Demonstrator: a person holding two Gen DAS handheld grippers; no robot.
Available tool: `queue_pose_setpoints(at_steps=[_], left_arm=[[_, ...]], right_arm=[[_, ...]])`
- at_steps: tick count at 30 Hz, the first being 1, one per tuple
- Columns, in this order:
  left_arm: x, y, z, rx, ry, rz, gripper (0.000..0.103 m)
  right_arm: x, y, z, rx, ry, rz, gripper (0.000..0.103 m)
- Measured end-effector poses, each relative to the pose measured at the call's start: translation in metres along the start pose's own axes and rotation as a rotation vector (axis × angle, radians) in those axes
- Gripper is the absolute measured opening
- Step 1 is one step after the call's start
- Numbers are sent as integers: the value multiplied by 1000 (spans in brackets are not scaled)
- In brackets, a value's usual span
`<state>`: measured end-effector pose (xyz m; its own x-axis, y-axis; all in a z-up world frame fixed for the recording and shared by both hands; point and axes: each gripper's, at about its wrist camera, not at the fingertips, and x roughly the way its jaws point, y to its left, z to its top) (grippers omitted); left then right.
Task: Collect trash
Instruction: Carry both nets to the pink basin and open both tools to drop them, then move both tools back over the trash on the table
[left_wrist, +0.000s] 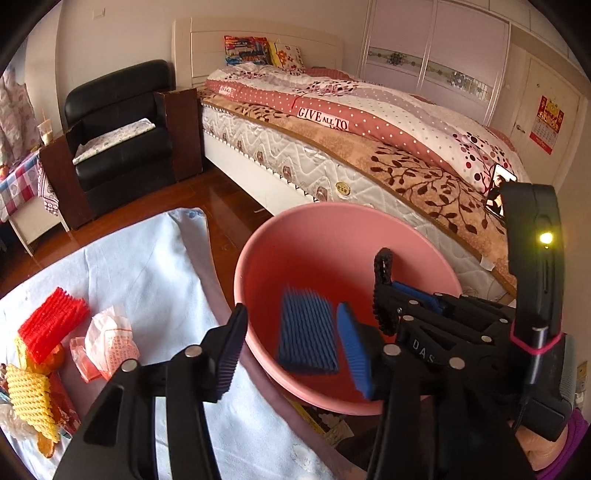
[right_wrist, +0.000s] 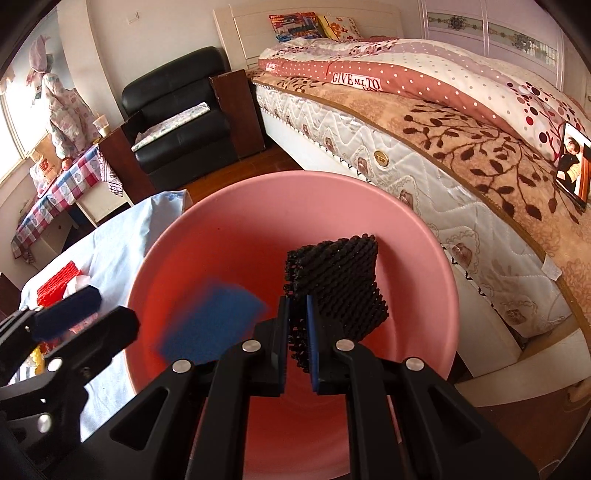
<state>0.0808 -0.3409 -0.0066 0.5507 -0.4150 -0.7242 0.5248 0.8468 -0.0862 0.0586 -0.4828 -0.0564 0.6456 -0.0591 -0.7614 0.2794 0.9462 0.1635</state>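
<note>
A pink basin (left_wrist: 343, 221) (right_wrist: 295, 192) sits beside the bed, below both grippers. My left gripper (left_wrist: 291, 330) is open over it. A blue foam net (left_wrist: 308, 330) (right_wrist: 212, 321) shows blurred inside the basin, between the spread fingers and touching neither. My right gripper (right_wrist: 297, 308) is shut on a black foam net (right_wrist: 340, 280), held above the basin's right half; the same net (left_wrist: 384, 286) appears in the left wrist view. On a pale blue cloth (left_wrist: 147, 266) to the left lie a red foam net (left_wrist: 51, 326), a crumpled white wrapper (left_wrist: 110, 339) and a yellow foam net (left_wrist: 29, 391).
A bed (left_wrist: 369, 147) with a patterned quilt runs along the right, with a phone (right_wrist: 572, 166) propped on it. A black armchair (left_wrist: 122, 125) stands at the back, a checked-cloth table (right_wrist: 55, 192) at the far left. Wooden floor (left_wrist: 221, 199) shows between the cloth and the bed.
</note>
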Motion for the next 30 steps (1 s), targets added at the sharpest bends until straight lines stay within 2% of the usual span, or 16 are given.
queue_pose_setpoints(at_steps=[4, 6, 9, 12, 19, 25, 27, 30], left_arm=[[-3, 2, 0, -5, -10, 3, 52], [-7, 3, -1, -9, -21, 2, 52], [-14, 5, -1, -16, -42, -5, 52], [-21, 7, -2, -21, -58, 2, 52], [-38, 14, -6, -33, -82, 28, 52], [-56, 23, -15, -55, -107, 20, 52], [-63, 27, -19, -56, -113, 22, 52], [-75, 35, -25, -66, -125, 23, 52]], right_arm=[[0, -2, 0, 10, 7, 18, 12], [-2, -1, 1, 7, 0, 23, 24], [-8, 2, 1, -5, -25, 21, 35], [-14, 7, 1, -17, -40, 27, 41], [-42, 20, -1, -44, -110, 79, 44], [-57, 28, -9, -54, -145, 124, 44], [-59, 33, -11, -62, -135, 122, 44], [-67, 43, -18, -76, -166, 88, 44]])
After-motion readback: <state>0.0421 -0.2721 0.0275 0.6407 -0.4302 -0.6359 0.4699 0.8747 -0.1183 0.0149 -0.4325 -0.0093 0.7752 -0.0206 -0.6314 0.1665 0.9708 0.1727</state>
